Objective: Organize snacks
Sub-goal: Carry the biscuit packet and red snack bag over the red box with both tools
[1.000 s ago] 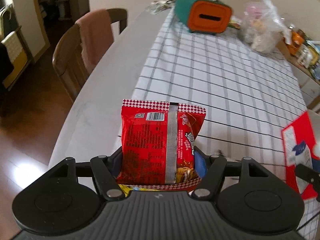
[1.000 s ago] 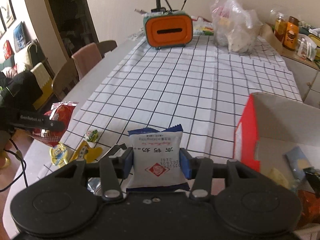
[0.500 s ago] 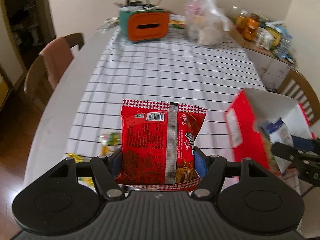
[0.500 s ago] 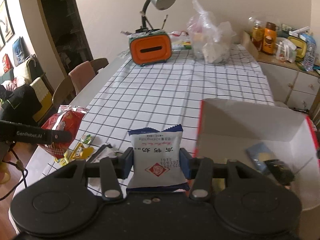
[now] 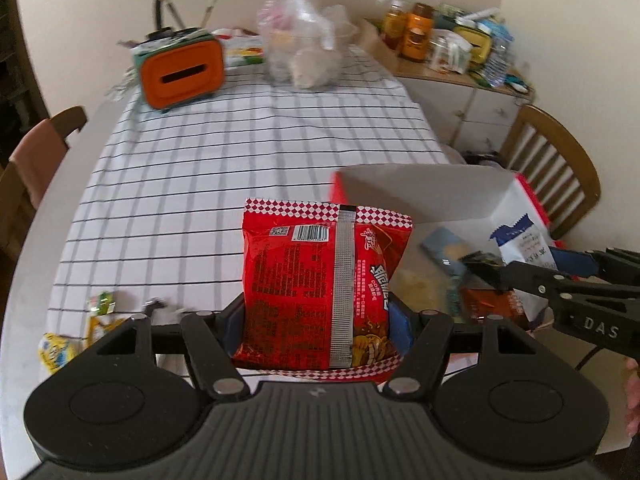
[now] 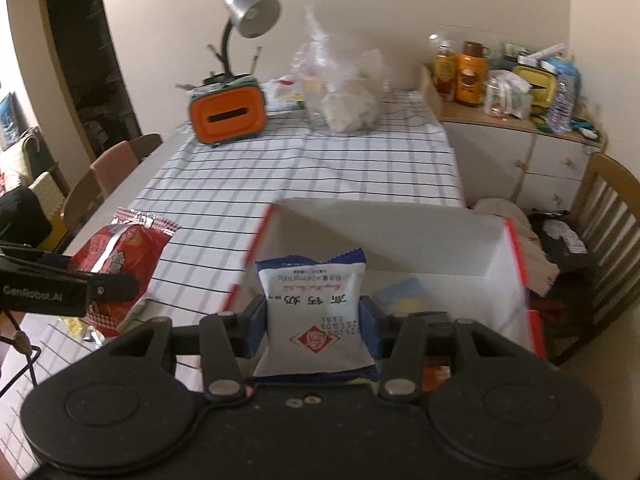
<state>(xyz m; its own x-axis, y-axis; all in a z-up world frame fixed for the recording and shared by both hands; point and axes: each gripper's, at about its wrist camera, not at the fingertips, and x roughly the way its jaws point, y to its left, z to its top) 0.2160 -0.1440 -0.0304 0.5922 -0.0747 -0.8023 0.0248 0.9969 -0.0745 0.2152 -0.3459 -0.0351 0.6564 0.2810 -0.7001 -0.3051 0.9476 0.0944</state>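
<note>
My left gripper (image 5: 318, 322) is shut on a red snack bag (image 5: 316, 284), held upright at the left edge of the open red-and-white box (image 5: 420, 196). It also shows in the right wrist view (image 6: 120, 256). My right gripper (image 6: 312, 320) is shut on a white-and-blue packet (image 6: 314, 308), held over the box (image 6: 384, 236). That packet shows in the left wrist view (image 5: 520, 248). Several snacks (image 5: 444, 248) lie inside the box. Small loose snacks (image 5: 100, 304) lie on the table at the front left.
An orange-and-teal case (image 6: 228, 114), a desk lamp (image 6: 248, 16) and a clear plastic bag (image 6: 340, 96) stand at the table's far end. A sideboard with bottles (image 6: 468, 76) is at the back right. Wooden chairs (image 6: 608, 216) flank the table.
Both grippers have swung right toward the box with their packets. The box now lies directly under the right gripper and beside the left one.
</note>
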